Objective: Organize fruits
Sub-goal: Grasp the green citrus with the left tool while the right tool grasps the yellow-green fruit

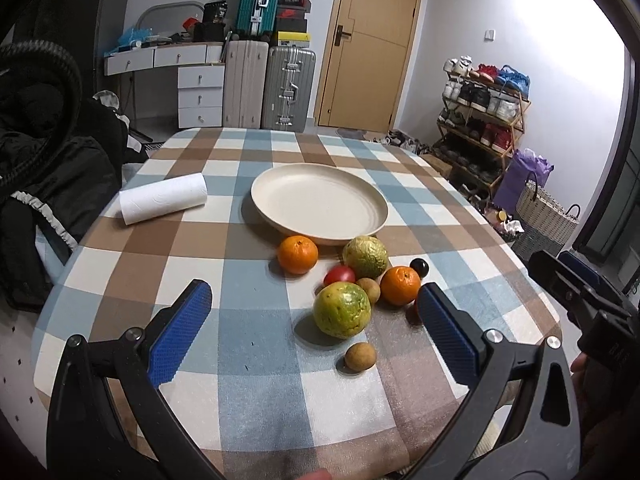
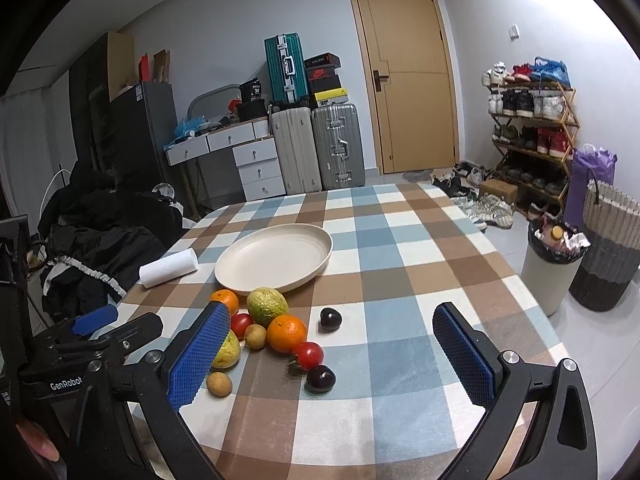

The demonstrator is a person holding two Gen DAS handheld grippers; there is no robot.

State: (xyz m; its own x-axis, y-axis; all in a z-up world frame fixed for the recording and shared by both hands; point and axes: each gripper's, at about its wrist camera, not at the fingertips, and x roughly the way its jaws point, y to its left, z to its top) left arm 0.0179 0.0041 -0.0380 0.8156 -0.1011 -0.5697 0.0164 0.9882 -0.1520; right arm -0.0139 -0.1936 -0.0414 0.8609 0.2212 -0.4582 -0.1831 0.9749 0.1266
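A cream plate (image 1: 320, 184) (image 2: 276, 256) sits empty mid-table. In front of it lies a cluster of fruit: two oranges (image 1: 298, 254) (image 1: 400, 285), two green-yellow citrus (image 1: 342, 310) (image 1: 365, 257), a red tomato (image 1: 339, 275), small brown longans (image 1: 360, 356) and a dark plum (image 1: 419, 267). My left gripper (image 1: 316, 316) is open, its fingers either side of the near green citrus, not touching. My right gripper (image 2: 332, 344) is open above the tomato (image 2: 308, 354) and plums (image 2: 321, 378) (image 2: 330, 319). The orange (image 2: 286, 333) lies just beyond.
A paper towel roll (image 1: 163, 203) (image 2: 169, 268) lies left of the plate on the checked tablecloth (image 1: 224, 264). Dark clothing is heaped off the table's left edge. A bin (image 2: 552, 264) and woven basket (image 2: 612, 240) stand on the floor to the right.
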